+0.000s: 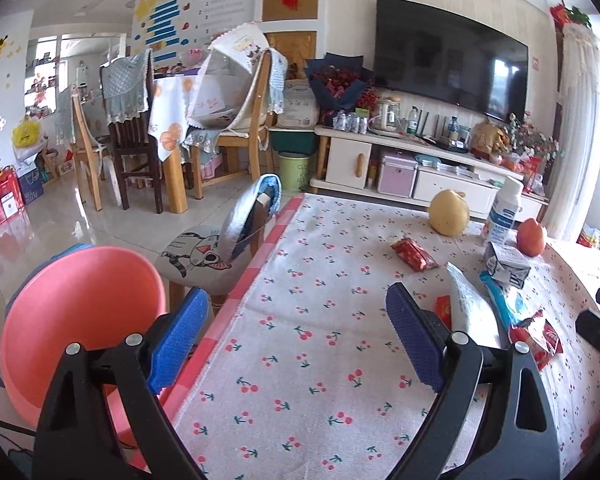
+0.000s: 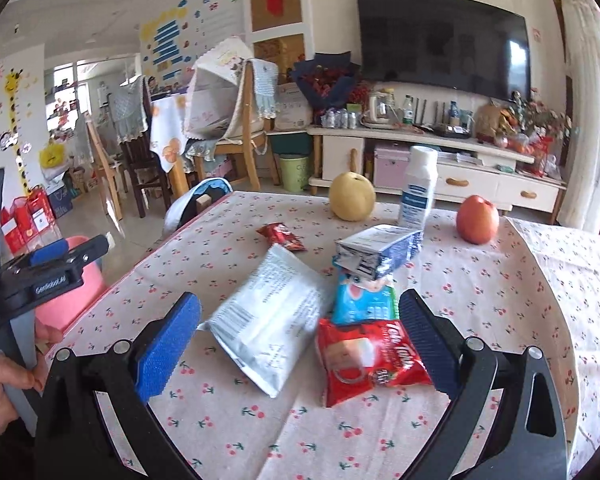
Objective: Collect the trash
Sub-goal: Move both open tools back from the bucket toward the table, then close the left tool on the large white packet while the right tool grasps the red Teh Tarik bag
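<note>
Red wrapper [image 2: 370, 358] — between right hand-held gripper [image 2: 300, 344] fingers, spread wide, untouched

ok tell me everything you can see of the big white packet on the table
The big white packet is a flat, crinkly pouch of what looks like plastic film, white with small grey print and a barcode strip near its lower left end. It lies slanted on the cherry-print tablecloth, between the open fingers of the right gripper. Its right edge meets the blue wrapper and the red wrapper.
</note>
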